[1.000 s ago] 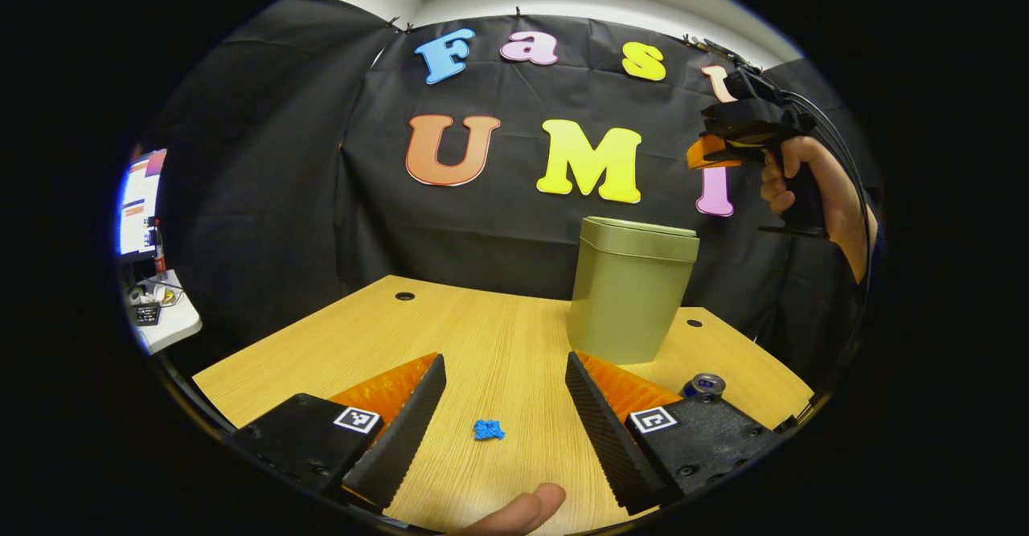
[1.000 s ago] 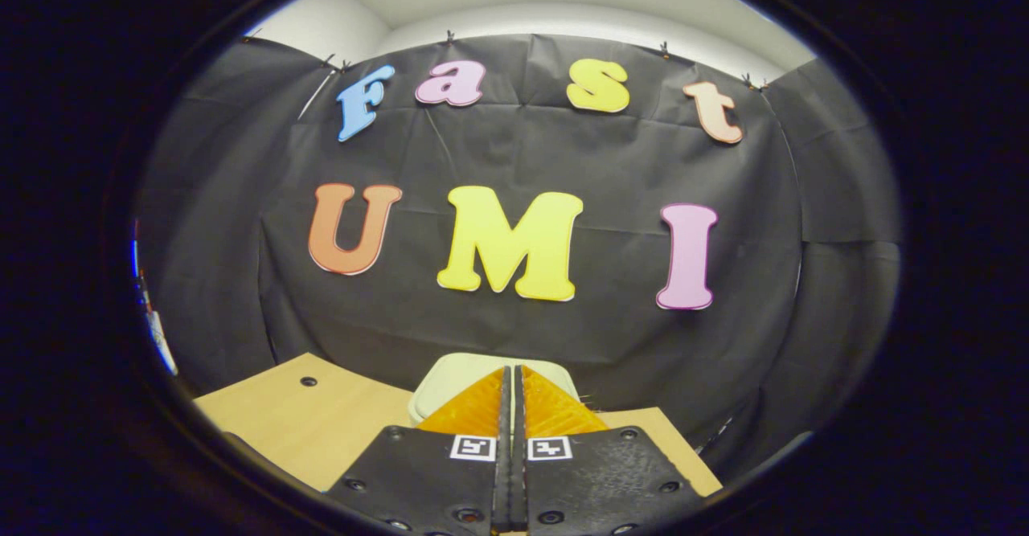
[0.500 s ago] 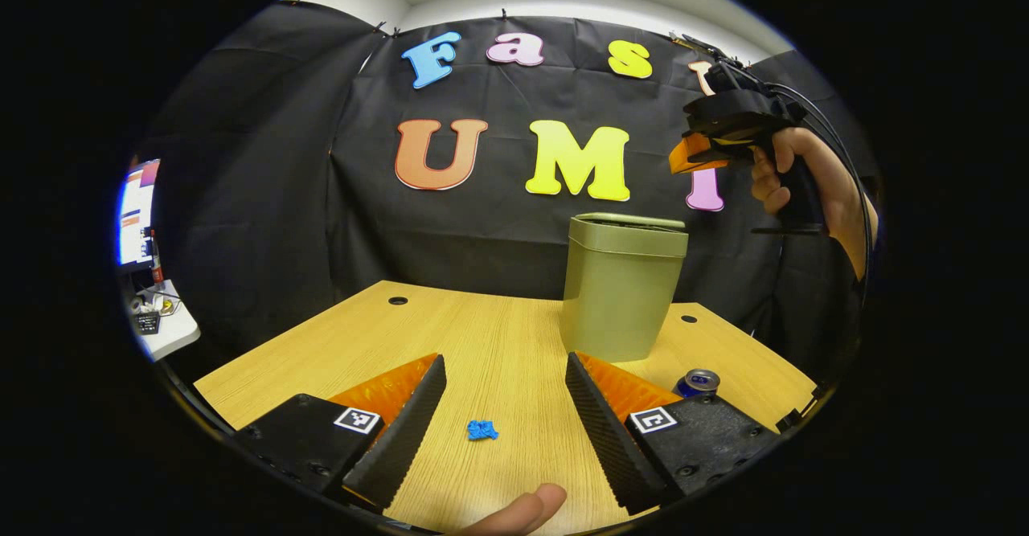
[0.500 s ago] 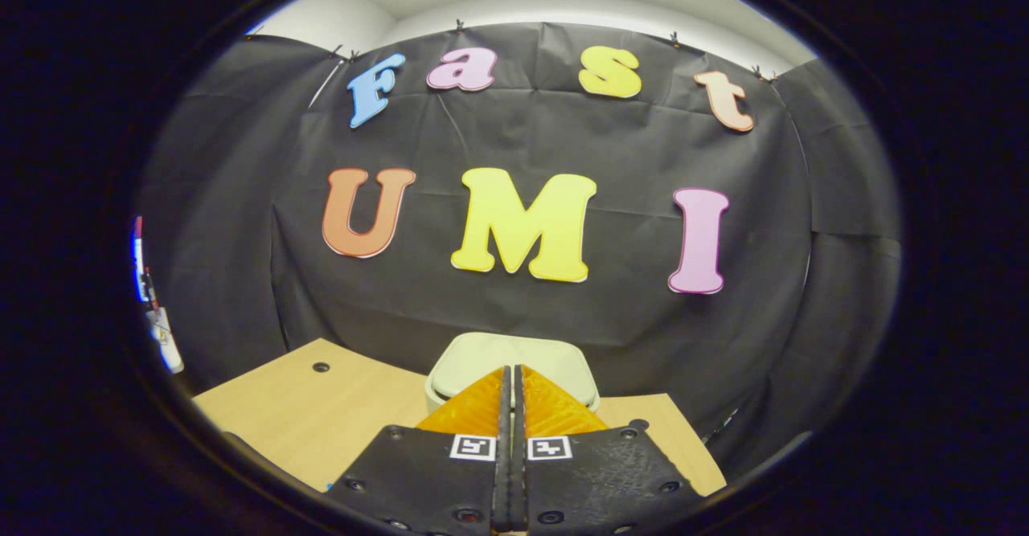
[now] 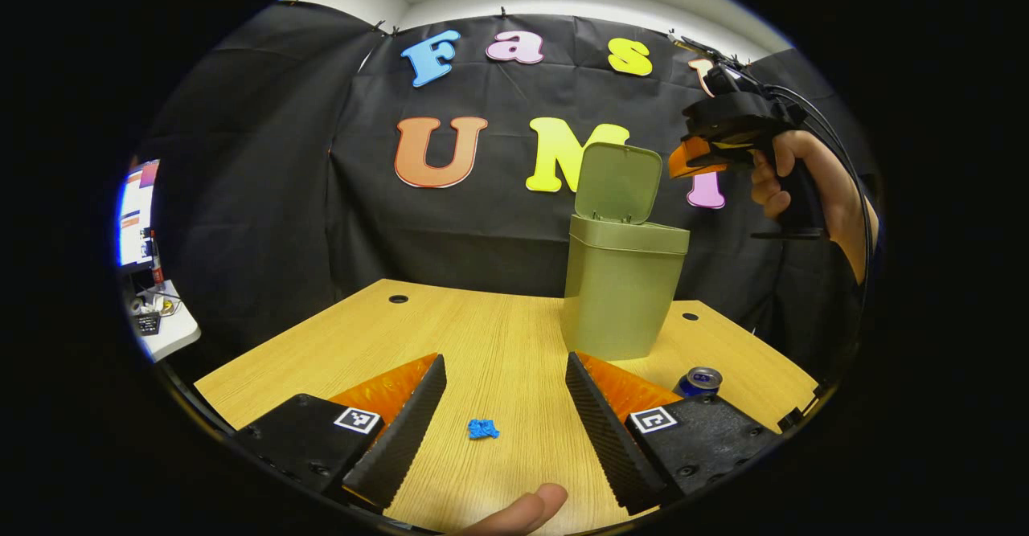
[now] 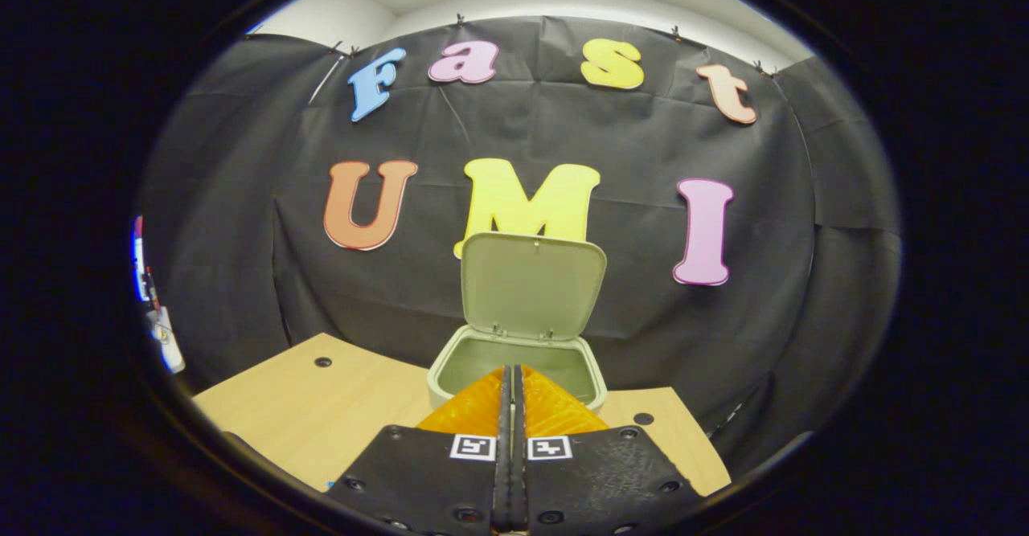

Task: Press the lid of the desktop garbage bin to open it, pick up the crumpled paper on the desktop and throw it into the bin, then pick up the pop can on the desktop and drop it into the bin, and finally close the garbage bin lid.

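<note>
The garbage bin stands toward the far edge of the counter, its lid raised upright on the rear hinge. The crumpled paper lies on the counter between the spread fingers of my left hand-held gripper, which holds nothing. The pop can stands just beside that gripper's right finger. My right hand-held gripper hangs above the bin with its fingers pressed together, empty. Risks, as I judge them: the paper is small and could slip from a grasp; the can, close by, could be knocked over in reaching for the paper. The left gripper view shows the paper, the can and the bin's side. The right gripper view looks into the bin's open mouth.
</note>
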